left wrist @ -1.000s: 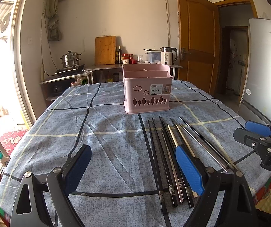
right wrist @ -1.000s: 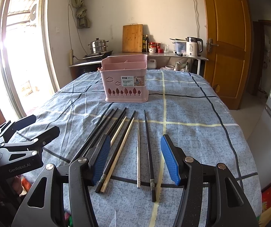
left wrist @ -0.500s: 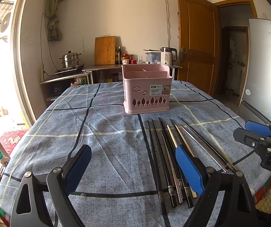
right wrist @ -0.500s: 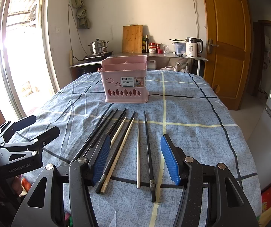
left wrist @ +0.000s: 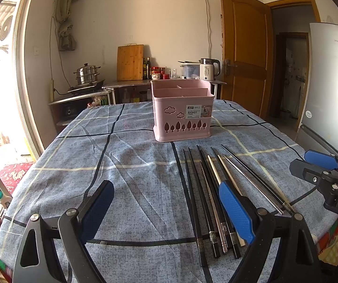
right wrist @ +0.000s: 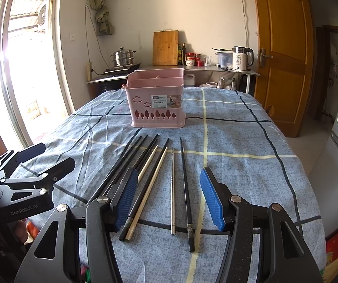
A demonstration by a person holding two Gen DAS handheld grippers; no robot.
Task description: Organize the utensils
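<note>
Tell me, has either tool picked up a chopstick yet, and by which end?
Neither has. The left tool and the right tool are both open and empty. All the chopsticks lie flat on the tablecloth, in front of the pink basket.

A blue checked cloth covers the bench. Behind it, a wooden cutting board leans upright against the wall, with a dark bottle and small red-lidded jars just beside it. A white kettle stands further right. A steel steamer pot sits on a stove to the left. A brown door stands right.
</note>
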